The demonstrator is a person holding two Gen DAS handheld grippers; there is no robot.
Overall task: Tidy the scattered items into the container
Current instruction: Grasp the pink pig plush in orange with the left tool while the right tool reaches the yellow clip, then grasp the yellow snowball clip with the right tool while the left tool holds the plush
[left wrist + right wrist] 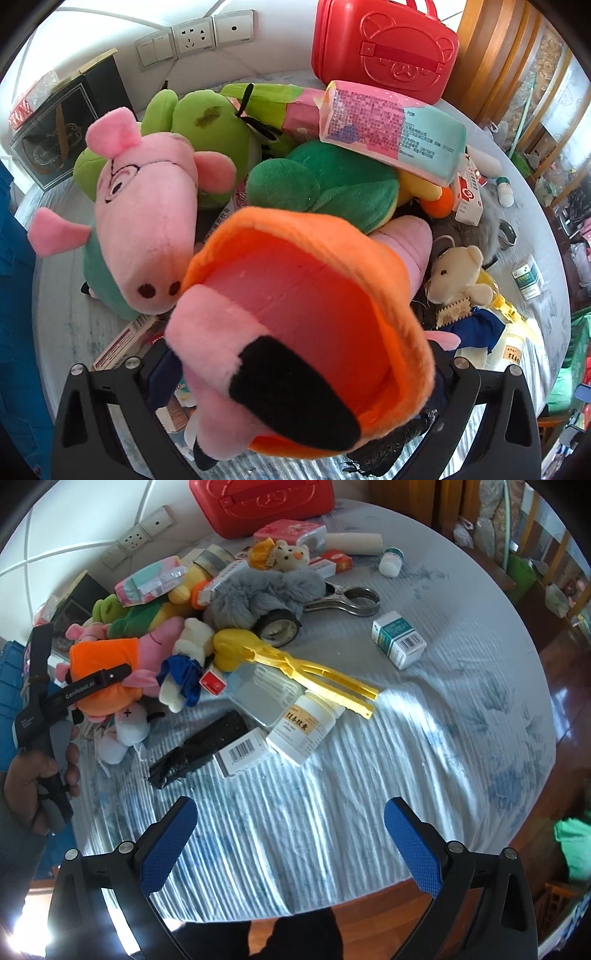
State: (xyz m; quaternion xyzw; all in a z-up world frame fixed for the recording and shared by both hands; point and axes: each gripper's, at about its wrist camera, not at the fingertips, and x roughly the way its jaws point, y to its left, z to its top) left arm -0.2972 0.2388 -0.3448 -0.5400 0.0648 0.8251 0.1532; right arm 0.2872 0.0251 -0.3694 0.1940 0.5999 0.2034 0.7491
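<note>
Underneath everything lies a round table [424, 738] covered in a pale blue-and-white ribbed cloth, pushed near a white wall with a row of sockets [194, 37]; brown wooden flooring shows past the table's edge. I take the red carry case [384, 48] at the back of the table as my landmark.

My left gripper [295, 369] is clamped on a pink plush in an orange dress [314, 325], lifted in front of the case so that it fills most of the left wrist view. Beyond it, between me and the case, the heap is thick: a pink pig plush in green [147, 221], a light green plush [210, 125], a dark green plush [332, 181] and a pink-and-mint packet [391, 129] resting on top of it. A small cream bear [458, 277] sits to the right of the held plush.

My right gripper [291, 845] hovers over bare cloth with its blue pads [170, 845] wide apart and nothing between them. On the near side of the case from there I see a grey furry plush [266, 590], a roll of tape [279, 626], yellow plastic tongs [295, 661], a white medicine bottle [303, 727], a barcoded box [243, 751] and a black wrapped bundle [199, 753]. A teal-and-white box [399, 638] stands apart to the right. A blue crate [9, 686] shows at the far left edge, partly hidden by my left hand [33, 775].
</note>
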